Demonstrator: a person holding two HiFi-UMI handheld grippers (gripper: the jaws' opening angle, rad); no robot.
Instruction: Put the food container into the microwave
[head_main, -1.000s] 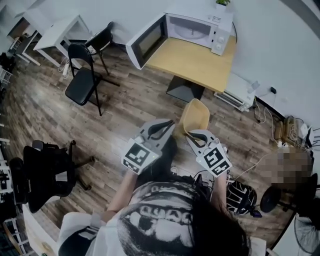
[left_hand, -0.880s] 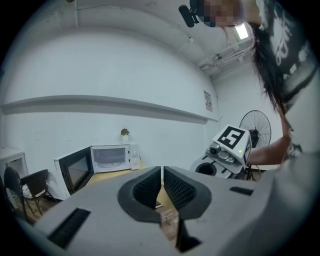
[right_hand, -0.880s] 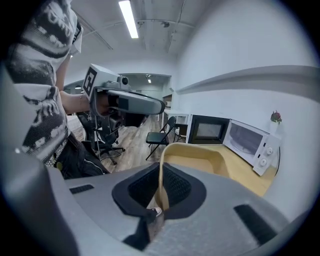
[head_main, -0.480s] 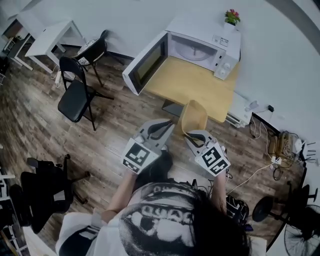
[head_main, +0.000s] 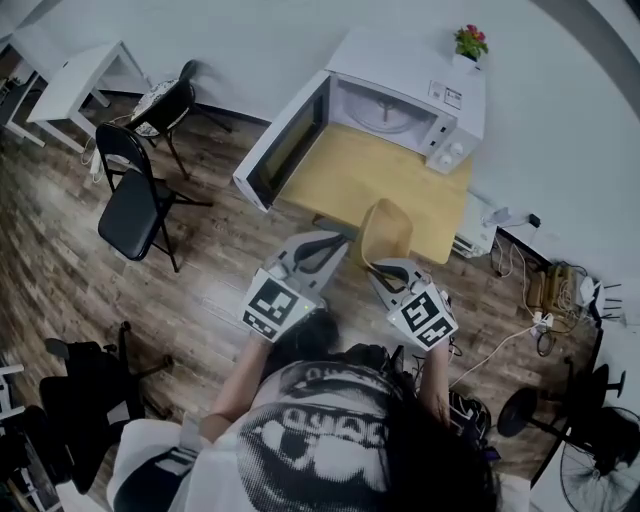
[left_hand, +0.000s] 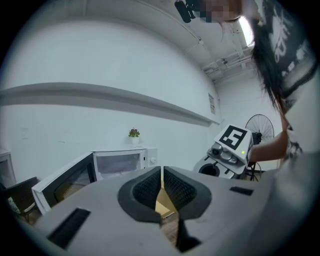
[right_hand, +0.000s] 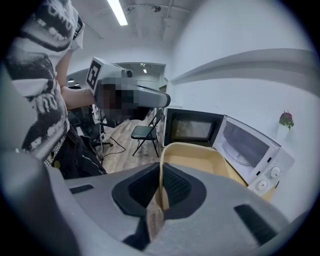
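The container (head_main: 388, 230) is up in the air over the near edge of the tabletop, not in the microwave (head_main: 405, 90) yet. The right gripper (head_main: 383, 270) is clamped on one side wall, just a thin pinch at the rim, and the rest of the container hangs out ahead of it. The left gripper (head_main: 322, 247) is closed on nothing, near the container but not touching it, so there's no second support.

My worry: with a one-wall pinch the container could pivot or slip in the grip on the way in. If the far end sags, it could clip the bottom of the microwave opening. The door (head_main: 280, 150) swings wide past the left edge, so that side looks fine to me.

The table (head_main: 370, 180) is bare wood. The microwave sits along its far edge with a plant (head_main: 468, 42) on top. Around it there's a wood floor (head_main: 200, 270), a folding chair (head_main: 135, 200), a white desk (head_main: 70, 80) and a fan (head_main: 600, 465) off to the right.
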